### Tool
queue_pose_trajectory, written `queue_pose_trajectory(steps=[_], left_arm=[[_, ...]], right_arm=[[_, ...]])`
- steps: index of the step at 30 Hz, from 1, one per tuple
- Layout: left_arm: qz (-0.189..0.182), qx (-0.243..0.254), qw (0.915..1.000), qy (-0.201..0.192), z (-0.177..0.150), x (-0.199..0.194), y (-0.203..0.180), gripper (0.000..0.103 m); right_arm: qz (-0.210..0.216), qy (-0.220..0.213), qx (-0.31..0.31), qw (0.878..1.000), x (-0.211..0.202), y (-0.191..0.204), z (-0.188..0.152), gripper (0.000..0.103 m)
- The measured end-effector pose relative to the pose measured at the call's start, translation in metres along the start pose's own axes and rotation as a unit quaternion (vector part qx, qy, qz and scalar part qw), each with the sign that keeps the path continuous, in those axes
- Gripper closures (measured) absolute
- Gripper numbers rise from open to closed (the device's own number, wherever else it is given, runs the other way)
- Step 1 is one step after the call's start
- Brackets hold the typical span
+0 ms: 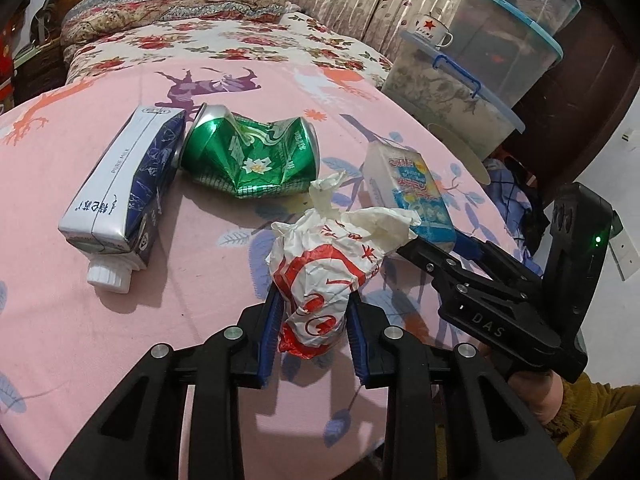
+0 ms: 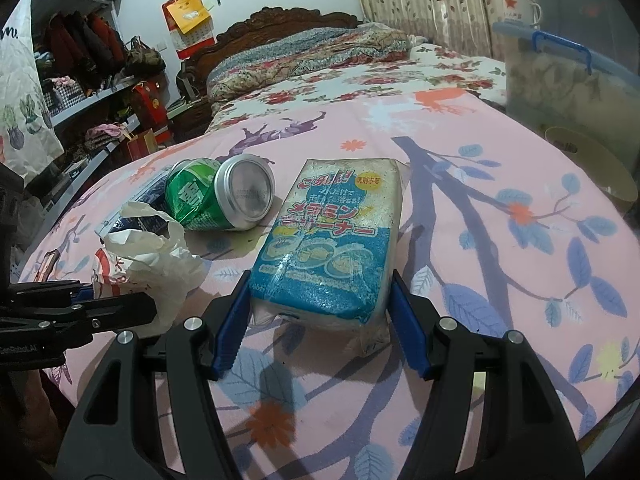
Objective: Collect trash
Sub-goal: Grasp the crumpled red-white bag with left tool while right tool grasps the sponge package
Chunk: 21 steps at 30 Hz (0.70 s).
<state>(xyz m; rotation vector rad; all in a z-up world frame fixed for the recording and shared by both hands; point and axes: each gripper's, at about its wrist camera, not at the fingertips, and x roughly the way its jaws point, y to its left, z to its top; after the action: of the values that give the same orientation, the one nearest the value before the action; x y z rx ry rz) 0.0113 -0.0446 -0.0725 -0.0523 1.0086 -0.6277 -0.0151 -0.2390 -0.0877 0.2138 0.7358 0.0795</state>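
Blue-padded fingers of the left gripper [image 1: 314,322] pinch a crumpled bag [image 1: 320,276], white plastic with red print, pressing on it from both sides at its lower end. Fingers of the right gripper [image 2: 320,320] stand spread around the near end of a sponge pack [image 2: 328,244]; whether the pads touch its sides cannot be told.

Everything lies on a bed [image 1: 200,340] under a pink sheet printed with branches and leaves, with a floral quilt [image 1: 224,40] farther back. Clear storage bins [image 1: 492,52] with blue lids are stacked beside the bed, and a white mug [image 1: 434,32] with a red star sits on the lowest one.

On the sheet, a milk carton [image 1: 124,192], white and dark blue, lies on its side with its white cap toward the camera. Just beside it, touching or nearly so, lies a crushed green can [image 1: 252,156]. The sponge pack, blue and white with Japanese print, lies to the right of the can, apart from it. The bag sits nearest, between the can and the pack, its loose white top sticking up.
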Motion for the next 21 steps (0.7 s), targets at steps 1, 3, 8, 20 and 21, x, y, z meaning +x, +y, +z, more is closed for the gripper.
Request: queue_pose_trajectory(steps=[1, 3, 8, 20, 21], left_arm=[[0.000, 0.000, 1.0000, 0.001, 0.000, 0.000, 0.000, 0.075], [-0.001, 0.001, 1.0000, 0.001, 0.000, 0.000, -0.001, 0.075], [-0.004, 0.005, 1.0000, -0.002, 0.001, -0.003, -0.002, 0.075], [-0.016, 0.021, 0.9997, -0.002, 0.022, -0.003, -0.022, 0.075], [-0.020, 0.026, 0.9995, 0.000, 0.029, 0.000, -0.027, 0.075]], right_arm=[[0.000, -0.001, 0.001, 1.000, -0.001, 0.000, 0.000, 0.037], [-0.001, -0.003, 0.001, 1.000, -0.001, -0.001, 0.000, 0.037], [0.000, -0.007, 0.005, 1.000, -0.004, -0.004, -0.001, 0.037], [-0.009, -0.030, 0.029, 0.999, -0.018, -0.037, 0.005, 0.037], [-0.011, -0.033, 0.031, 0.999, -0.019, -0.041, 0.007, 0.037]])
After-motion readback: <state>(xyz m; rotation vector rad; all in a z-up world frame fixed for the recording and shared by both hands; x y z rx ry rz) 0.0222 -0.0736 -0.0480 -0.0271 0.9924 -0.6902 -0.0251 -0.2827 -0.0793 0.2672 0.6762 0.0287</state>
